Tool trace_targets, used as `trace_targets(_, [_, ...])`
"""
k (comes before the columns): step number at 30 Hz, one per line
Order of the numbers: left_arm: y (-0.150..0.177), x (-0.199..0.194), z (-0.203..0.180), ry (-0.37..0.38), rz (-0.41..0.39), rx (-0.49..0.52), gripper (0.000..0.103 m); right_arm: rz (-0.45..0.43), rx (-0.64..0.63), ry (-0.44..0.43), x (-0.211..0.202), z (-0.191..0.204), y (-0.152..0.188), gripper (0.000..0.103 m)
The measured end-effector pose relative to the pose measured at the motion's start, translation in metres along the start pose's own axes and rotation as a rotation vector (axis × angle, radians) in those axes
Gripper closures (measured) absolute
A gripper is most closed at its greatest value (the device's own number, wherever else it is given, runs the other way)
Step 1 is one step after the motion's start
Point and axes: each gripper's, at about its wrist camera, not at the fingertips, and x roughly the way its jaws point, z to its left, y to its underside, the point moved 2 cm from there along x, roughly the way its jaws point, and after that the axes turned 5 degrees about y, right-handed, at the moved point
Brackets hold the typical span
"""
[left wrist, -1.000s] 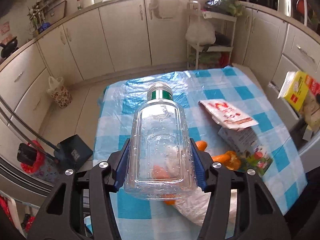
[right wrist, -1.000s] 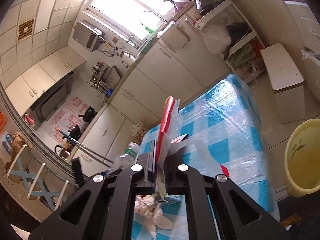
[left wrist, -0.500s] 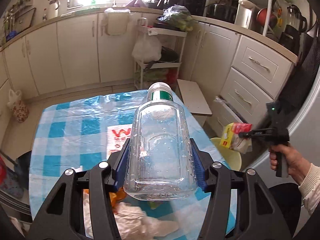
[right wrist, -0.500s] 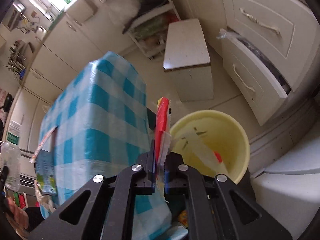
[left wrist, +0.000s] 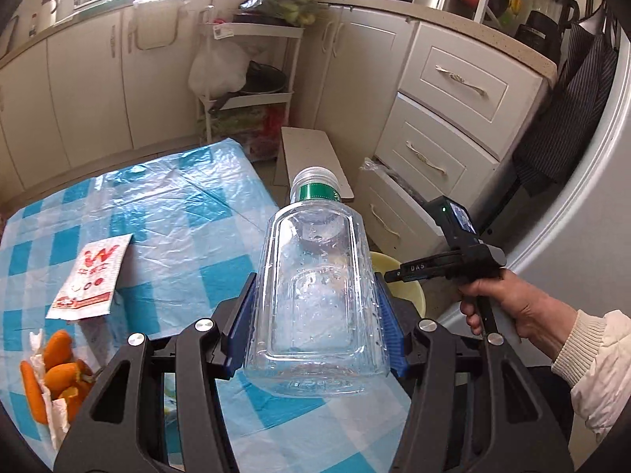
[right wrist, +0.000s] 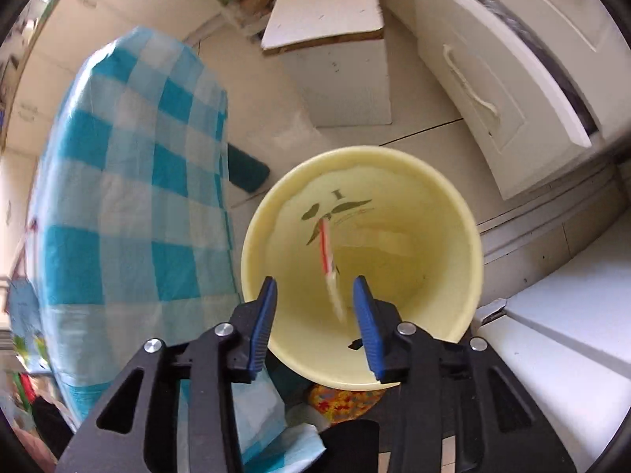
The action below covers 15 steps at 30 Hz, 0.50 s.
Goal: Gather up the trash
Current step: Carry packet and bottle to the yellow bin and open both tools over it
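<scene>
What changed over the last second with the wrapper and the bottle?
The right gripper swung from over the table down above the yellow bin; its jaws have just been opening, releasing the wrapper, now dropping free between them into the bin. The left gripper swung toward the bin side, still clamped on the plastic bottle. The sachet remains on the table.

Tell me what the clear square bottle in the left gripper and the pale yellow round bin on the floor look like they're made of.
Clear square bottle: likely thin plastic, glossy; see-through moulded panels, droplets inside. Pale yellow round bin: probably plastic, smooth with slight sheen; thin uniform rim, printed leaf motif inside.
</scene>
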Motion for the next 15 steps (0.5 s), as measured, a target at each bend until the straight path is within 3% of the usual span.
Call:
trace_targets(3, [0.001,0.019,-0.018,0.013,0.025,0.018,0.050,-0.141,0.053,-0.035,-0.042,-0.001,-0.001,0.062])
trace_targets(7, [0.003,0.053,-0.041,0.033,0.073,0.018,0.050,-0.560,0.123,-0.067,-0.153,0.011,0.011,0.035])
trace_targets(11, [0.005,0.096,-0.057,0.037,0.151,0.006,0.050,-0.894,0.184,-0.178,-0.215,0.022,0.056,0.031])
trace_targets(15, [0.004,0.137,-0.072,0.037,0.232,-0.001,0.050,-0.962,0.163,-0.128,-0.221,0.023,0.065,0.031])
